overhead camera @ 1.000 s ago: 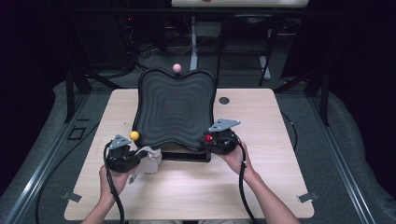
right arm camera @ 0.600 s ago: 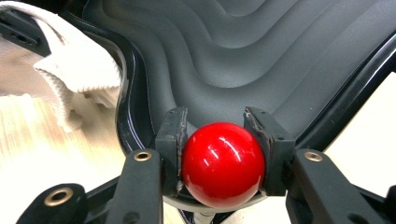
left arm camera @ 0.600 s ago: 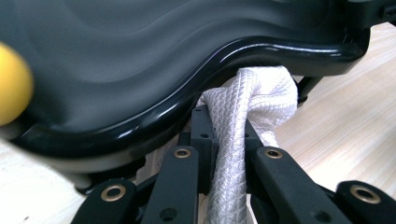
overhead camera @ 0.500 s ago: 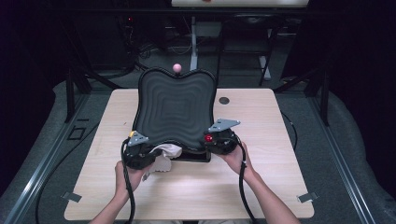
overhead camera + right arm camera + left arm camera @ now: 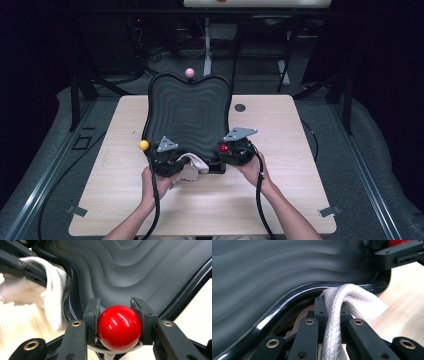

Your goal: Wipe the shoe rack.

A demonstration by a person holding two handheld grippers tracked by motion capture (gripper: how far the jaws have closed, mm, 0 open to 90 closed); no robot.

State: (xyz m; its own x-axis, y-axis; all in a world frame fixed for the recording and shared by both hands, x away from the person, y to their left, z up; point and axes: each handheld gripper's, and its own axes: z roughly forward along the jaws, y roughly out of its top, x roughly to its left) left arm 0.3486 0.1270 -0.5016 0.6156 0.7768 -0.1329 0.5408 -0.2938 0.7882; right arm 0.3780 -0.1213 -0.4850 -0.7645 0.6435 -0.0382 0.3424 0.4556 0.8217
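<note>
A black tray [image 5: 190, 112] with a rippled surface stands on the table, its far edge raised. It carries a pink ball [image 5: 189, 73] at the far edge, a yellow ball [image 5: 144, 145] at its near left corner and a red ball [image 5: 223, 148] at its near right corner. My right gripper [image 5: 119, 306] is shut on the red ball [image 5: 119, 327]. My left gripper [image 5: 333, 307] is shut on a white cloth [image 5: 359, 302], right at the tray's glossy near rim [image 5: 287, 302]. The cloth [image 5: 192, 167] bunches under that rim.
The wooden table [image 5: 300, 150] has a small dark round grommet [image 5: 240, 107] to the right of the tray. Cables trail from both grippers toward the near edge. Dark floor and frames surround the table.
My left gripper has moved to the right with the cloth, from beside the tray's near left corner to the middle of its near edge. The right gripper has stayed on the red ball.
</note>
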